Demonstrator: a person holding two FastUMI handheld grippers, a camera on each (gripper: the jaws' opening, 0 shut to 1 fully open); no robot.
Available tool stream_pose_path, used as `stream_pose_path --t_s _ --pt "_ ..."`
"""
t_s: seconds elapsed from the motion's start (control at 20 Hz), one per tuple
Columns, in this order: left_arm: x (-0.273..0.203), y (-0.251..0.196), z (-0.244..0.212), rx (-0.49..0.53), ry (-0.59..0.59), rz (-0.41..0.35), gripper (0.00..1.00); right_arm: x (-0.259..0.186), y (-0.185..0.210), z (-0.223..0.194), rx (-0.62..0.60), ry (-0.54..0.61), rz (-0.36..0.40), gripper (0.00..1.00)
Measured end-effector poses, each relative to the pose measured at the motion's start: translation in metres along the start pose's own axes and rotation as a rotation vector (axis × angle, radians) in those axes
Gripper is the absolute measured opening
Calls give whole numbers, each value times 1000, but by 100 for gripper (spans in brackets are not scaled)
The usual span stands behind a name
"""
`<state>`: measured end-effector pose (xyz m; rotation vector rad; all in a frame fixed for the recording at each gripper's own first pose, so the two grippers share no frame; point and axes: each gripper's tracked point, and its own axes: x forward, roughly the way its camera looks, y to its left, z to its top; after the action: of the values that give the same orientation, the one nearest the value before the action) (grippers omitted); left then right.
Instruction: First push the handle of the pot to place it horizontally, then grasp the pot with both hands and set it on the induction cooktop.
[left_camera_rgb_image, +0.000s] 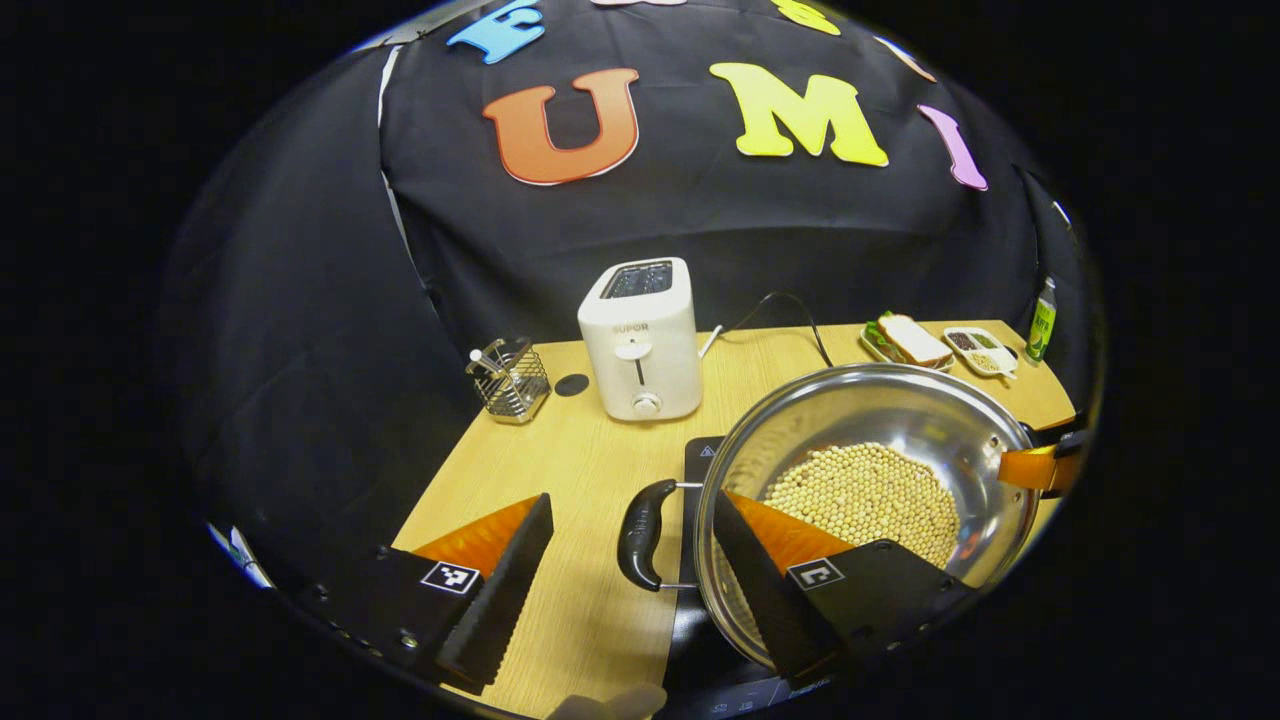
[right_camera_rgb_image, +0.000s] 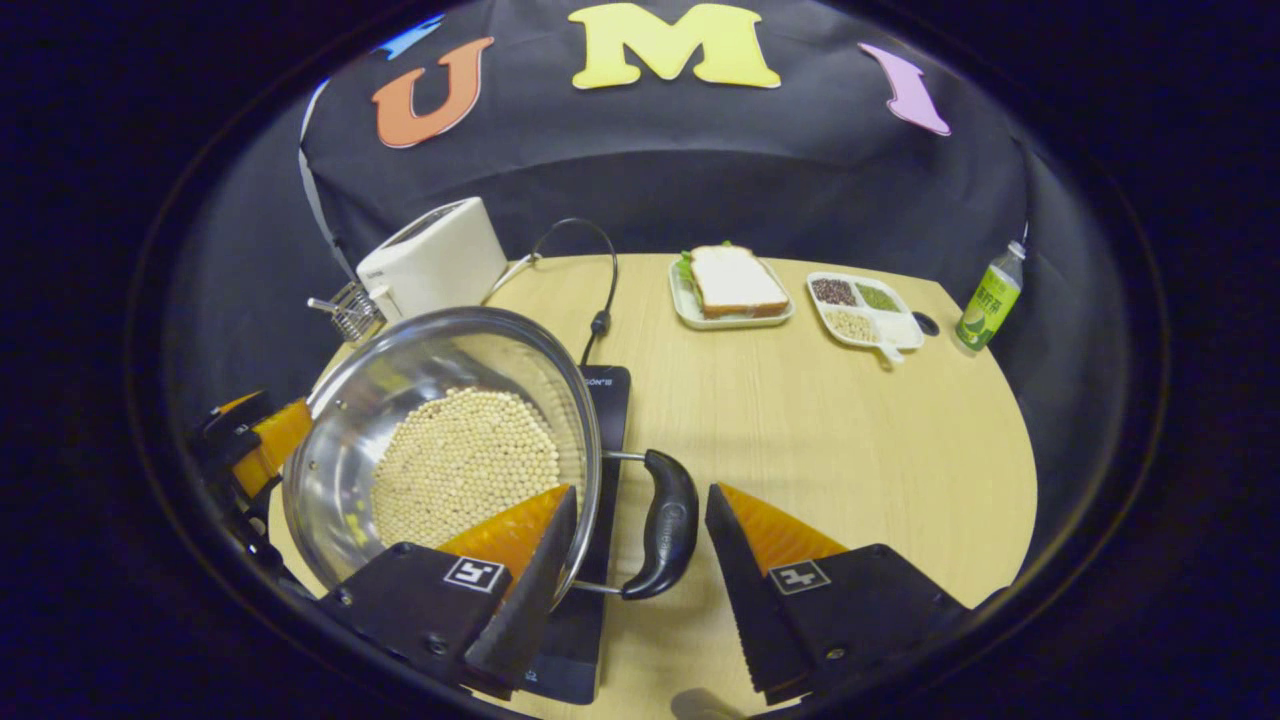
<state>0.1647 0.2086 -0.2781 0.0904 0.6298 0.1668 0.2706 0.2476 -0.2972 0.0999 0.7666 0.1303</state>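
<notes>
Steel pot (left_camera_rgb_image: 880, 470) of pale beans (right_camera_rgb_image: 465, 465) sits over black induction cooktop (right_camera_rgb_image: 600, 400) on wooden table (right_camera_rgb_image: 850, 450); side handle (left_camera_rgb_image: 642, 533) lies level between left gripper (left_camera_rgb_image: 632, 580) fingers, spread wide, not touching it; opposite side handle (right_camera_rgb_image: 662, 523) sits between right gripper (right_camera_rgb_image: 640, 580) fingers, also spread, no contact seen; white toaster (left_camera_rgb_image: 640, 340) and wire basket (left_camera_rgb_image: 510, 378) behind pot; sandwich plate (right_camera_rgb_image: 730, 285), divided dish (right_camera_rgb_image: 862, 308), green bottle (right_camera_rgb_image: 988, 298) toward far edge.
</notes>
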Motion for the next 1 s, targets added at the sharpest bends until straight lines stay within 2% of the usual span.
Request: stream_pose_path --t_s 0.3,0.5,0.55,0.6,0.65,0.8,0.95,1.0 --pt "-33 -15 14 -12 -51 -24 96 -42 -6 15 -78 -92 4 81" --pt "-64 -25 29 -10 -106 -32 96 -71 -13 19 -123 -146 -4 84" --pt "-73 -28 34 -17 -120 -36 96 -80 -14 19 -133 -159 -3 81" --pt "-83 -30 39 -27 -136 -39 95 -89 -15 20 -146 -175 0 84" --pt "-93 -33 45 -39 -157 -43 96 -98 -18 21 -156 -192 -2 81" --pt "-130 -43 59 -60 -207 -47 95 -133 -28 27 -163 -249 -4 84" --pt "-170 -62 81 -25 -294 -63 96 -173 -47 37 -158 -317 -14 81" --pt "-182 -70 88 -19 -319 -69 95 -187 -55 40 -154 -342 -21 84"
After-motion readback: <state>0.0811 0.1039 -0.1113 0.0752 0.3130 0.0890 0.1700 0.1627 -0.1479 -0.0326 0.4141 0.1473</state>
